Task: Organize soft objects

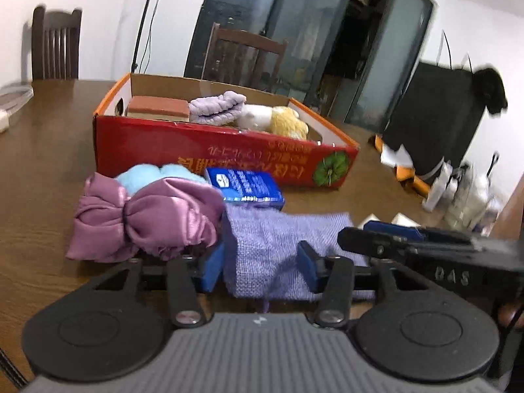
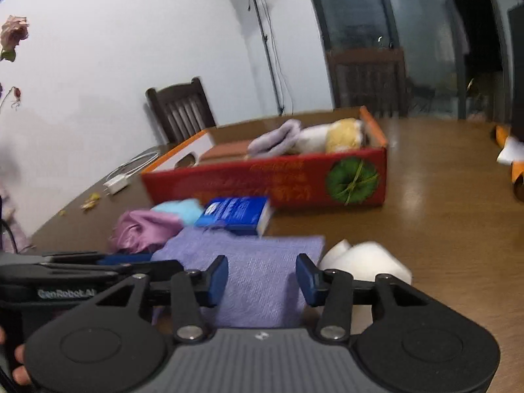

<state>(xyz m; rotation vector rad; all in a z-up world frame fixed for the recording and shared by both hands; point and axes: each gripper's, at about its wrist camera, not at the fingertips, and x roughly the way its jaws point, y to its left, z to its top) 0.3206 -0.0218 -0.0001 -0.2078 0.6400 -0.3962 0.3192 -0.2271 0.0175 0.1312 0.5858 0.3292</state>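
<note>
Left gripper, jaws spread, straddles the lilac knitted cloth's near edge, right gripper spread alongside.

We see the light-blue fluffy soft object half hidden behind the shiny mauve satin cloth bundle; the right wrist view is blurred.

On the table, the box sits at twelve o'clock; the packet lies before it, the cloth nearest, the scrunchie at ten.
</note>
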